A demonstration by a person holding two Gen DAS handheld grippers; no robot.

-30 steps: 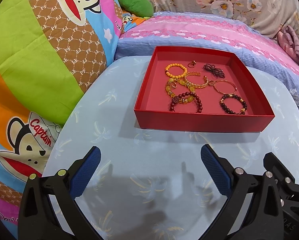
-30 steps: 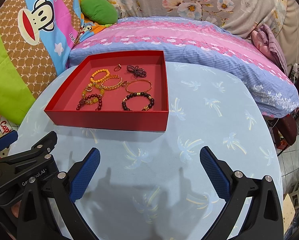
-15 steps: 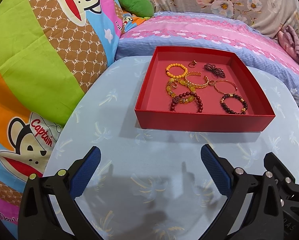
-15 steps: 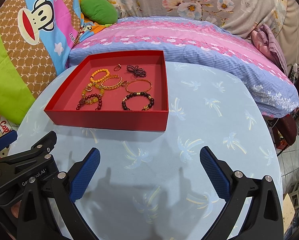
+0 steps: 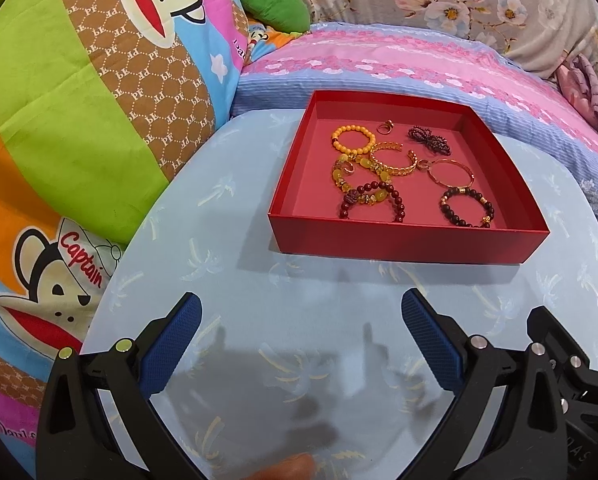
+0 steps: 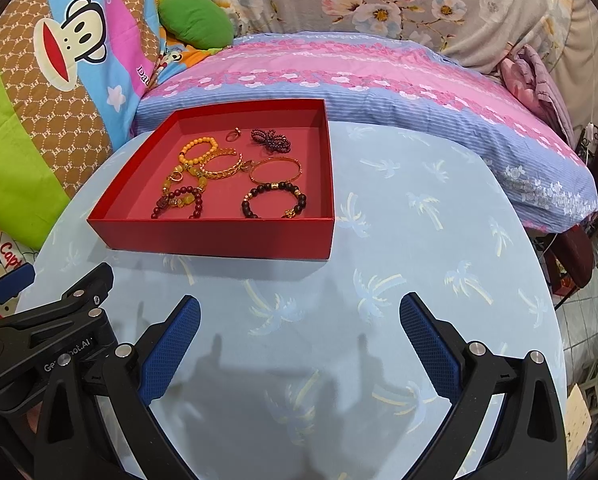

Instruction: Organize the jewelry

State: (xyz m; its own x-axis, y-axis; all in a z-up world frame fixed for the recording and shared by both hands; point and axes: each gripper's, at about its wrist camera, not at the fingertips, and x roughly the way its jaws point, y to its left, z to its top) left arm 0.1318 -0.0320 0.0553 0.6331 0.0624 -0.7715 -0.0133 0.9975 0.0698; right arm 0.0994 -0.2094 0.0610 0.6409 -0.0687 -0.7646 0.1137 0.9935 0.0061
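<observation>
Left tool (image 5: 299,320) and right tool (image 6: 299,320): both spread wide, gripping nothing, low in frame over bare bench (image 6: 419,220), side by side. Red tray (image 5: 399,240) sits centre-right in the left view, upper left in the right view. All visible jewelry lies inside it: orange bead bracelet (image 5: 353,139), gold cuff (image 5: 393,158), thin bangle (image 5: 451,172), dark bead bracelet (image 5: 467,208), some pieces overlapping. Judgement: this fits either gathering finished or sorting pending

Red tray (image 6: 219,232) w/ bracelets, tool (image 6: 299,336) agape.
</observation>
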